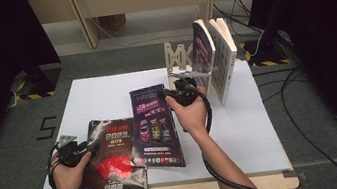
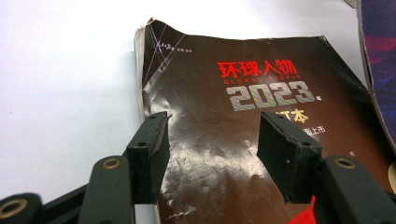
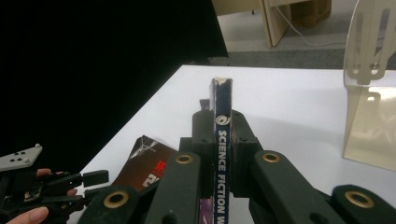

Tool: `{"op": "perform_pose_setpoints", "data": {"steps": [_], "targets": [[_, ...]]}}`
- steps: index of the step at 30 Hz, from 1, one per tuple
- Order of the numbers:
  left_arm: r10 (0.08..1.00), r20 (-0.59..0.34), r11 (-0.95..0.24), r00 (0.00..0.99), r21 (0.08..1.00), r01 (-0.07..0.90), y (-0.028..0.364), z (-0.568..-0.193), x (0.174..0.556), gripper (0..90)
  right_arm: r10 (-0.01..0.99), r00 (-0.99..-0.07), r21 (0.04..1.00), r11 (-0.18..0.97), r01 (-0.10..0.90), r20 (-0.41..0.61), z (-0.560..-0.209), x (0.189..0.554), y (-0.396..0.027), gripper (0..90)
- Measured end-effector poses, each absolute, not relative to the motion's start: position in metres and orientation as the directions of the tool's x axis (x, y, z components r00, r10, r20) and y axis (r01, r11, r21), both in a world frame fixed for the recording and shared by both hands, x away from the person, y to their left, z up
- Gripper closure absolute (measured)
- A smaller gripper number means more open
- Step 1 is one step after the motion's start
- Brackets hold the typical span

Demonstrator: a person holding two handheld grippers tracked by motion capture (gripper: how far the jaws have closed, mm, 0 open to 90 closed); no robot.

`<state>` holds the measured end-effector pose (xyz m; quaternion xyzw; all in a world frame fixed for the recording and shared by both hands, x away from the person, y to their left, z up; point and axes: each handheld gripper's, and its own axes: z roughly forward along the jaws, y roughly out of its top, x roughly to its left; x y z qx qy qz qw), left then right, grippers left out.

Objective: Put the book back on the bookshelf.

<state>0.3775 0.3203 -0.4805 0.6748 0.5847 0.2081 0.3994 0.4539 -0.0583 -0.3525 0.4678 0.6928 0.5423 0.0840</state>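
A purple science-fiction magazine (image 1: 153,127) is in the middle of the white table, overlapping the right edge of a dark "2023" magazine (image 1: 112,156). My right gripper (image 1: 176,93) is shut on the purple one at its far right edge. In the right gripper view both pads clamp its spine (image 3: 220,140). My left gripper (image 1: 86,148) is at the dark magazine's left edge. In the left gripper view its jaws stand open, apart over the wrinkled cover (image 2: 233,116) with nothing pinched. The purple magazine's edge (image 2: 380,70) shows at the far right.
Two books (image 1: 202,49) (image 1: 224,58) stand upright against a pale wooden bookend (image 1: 177,55) at the table's back right; the bookend (image 3: 369,93) is close to my right gripper. Bare white table (image 1: 252,127) lies to the right. Cables run along the floor beyond.
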Motion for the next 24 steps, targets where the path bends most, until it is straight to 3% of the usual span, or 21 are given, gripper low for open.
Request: {"op": "perform_pose_setpoints", "data": {"steps": [24], "targets": [[0.956,-0.186,0.005,0.228,0.784,0.620,0.321,-0.480,0.377,43.1,0.771,-0.539,0.891,-0.077,0.448,0.338,-0.337,0.442,-0.079,84.7]]}}
